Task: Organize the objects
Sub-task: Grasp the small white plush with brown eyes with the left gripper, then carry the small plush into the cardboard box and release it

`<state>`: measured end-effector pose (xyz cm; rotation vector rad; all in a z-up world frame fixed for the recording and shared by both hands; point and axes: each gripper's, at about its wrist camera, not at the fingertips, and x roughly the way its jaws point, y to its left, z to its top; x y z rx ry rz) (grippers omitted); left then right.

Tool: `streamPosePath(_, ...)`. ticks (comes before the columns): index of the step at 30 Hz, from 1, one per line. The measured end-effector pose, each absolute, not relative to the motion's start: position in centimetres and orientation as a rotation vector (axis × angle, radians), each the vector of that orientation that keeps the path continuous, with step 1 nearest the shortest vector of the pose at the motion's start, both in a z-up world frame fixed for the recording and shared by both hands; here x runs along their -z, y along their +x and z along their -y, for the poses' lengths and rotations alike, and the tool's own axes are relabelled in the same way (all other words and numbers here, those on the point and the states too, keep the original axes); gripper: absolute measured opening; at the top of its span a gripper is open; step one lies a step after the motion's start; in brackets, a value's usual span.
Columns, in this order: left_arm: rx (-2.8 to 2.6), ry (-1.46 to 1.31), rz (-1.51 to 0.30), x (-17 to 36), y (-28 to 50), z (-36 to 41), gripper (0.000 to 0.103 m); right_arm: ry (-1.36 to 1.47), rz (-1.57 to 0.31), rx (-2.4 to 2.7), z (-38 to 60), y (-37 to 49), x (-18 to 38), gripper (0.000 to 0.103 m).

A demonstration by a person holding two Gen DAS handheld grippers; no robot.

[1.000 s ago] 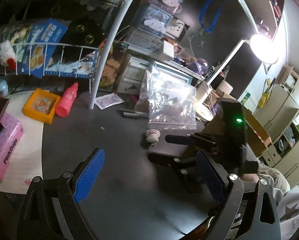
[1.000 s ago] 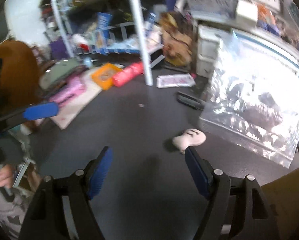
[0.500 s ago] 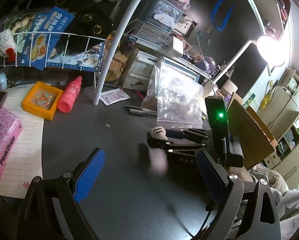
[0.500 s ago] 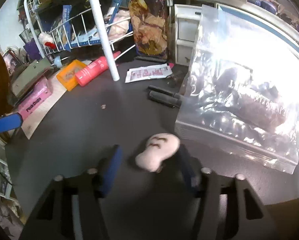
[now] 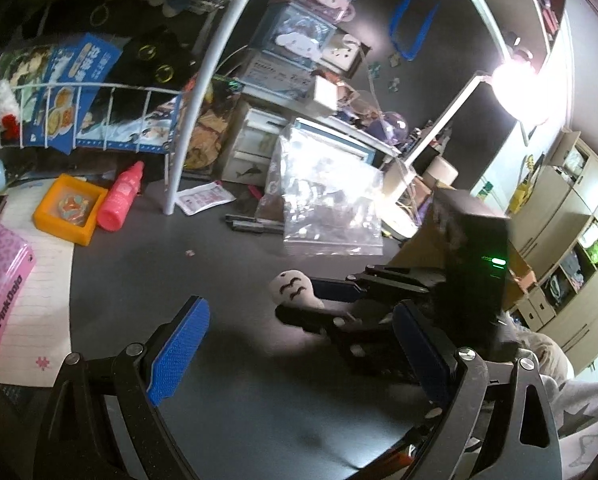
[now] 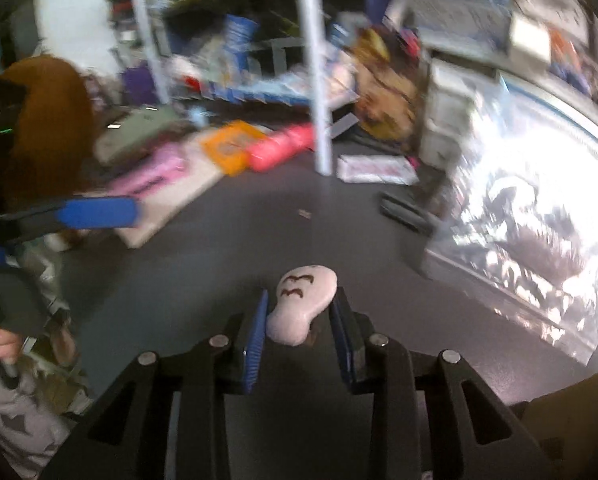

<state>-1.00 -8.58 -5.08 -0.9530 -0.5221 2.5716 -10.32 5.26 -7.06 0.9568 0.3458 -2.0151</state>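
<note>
A small white plush toy (image 6: 303, 304) with dark brown markings sits between the blue pads of my right gripper (image 6: 301, 322), which is shut on it and holds it just above the dark table. The left wrist view shows the same toy (image 5: 293, 288) in the right gripper (image 5: 319, 300) from the side. My left gripper (image 5: 299, 356) is open and empty, low over the table, near the right one. A clear zip bag (image 5: 325, 204) leans upright behind the toy; it is also in the right wrist view (image 6: 531, 240).
An orange tray (image 5: 69, 210), a pink bottle (image 5: 121, 198) and a pink box (image 5: 1, 296) on a lined pad lie at the left. A white rack pole (image 5: 187, 120) stands behind. Dark pens (image 5: 253, 226) and a packet (image 5: 205, 198) lie by the bag. A lamp (image 5: 515, 80) glares at the right.
My right gripper closed on the plush toy and lifted it off the table, pulling back from the bag. The left gripper stayed open.
</note>
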Motion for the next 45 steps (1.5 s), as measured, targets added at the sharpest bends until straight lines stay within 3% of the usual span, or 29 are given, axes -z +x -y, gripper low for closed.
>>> streamPosePath(10, -2.495, -0.836, 0.475, 2.0, 0.8, 5.2, 0.091, 0.692, -0.404, 1.978, -6.6, -2.9, 0.4, 0.028)
streamPosePath(14, -2.448, -0.806, 0.455, 0.8, 0.9, 3.3, 0.077, 0.628, -0.398, 1.997, -8.4, -1.5, -1.3, 0.028)
streamPosePath(19, -2.408, -0.782, 0.407, -1.0, 0.4, 0.3, 0.071, 0.585, -0.373, 2.039, -11.2, -0.9, -2.8, 0.028)
streamPosePath(32, -2.304, -0.774, 0.243, -4.3, -3.6, -9.3, 0.071, 0.538, -0.284, 2.21, -20.9, -2.8, -5.7, 0.028)
streamPosePath(45, -2.2, -0.874, 0.128, -3.8, -8.0, -17.7, 0.07, 0.638, -0.145, 2.303, -29.5, -6.1, -4.5, 0.028)
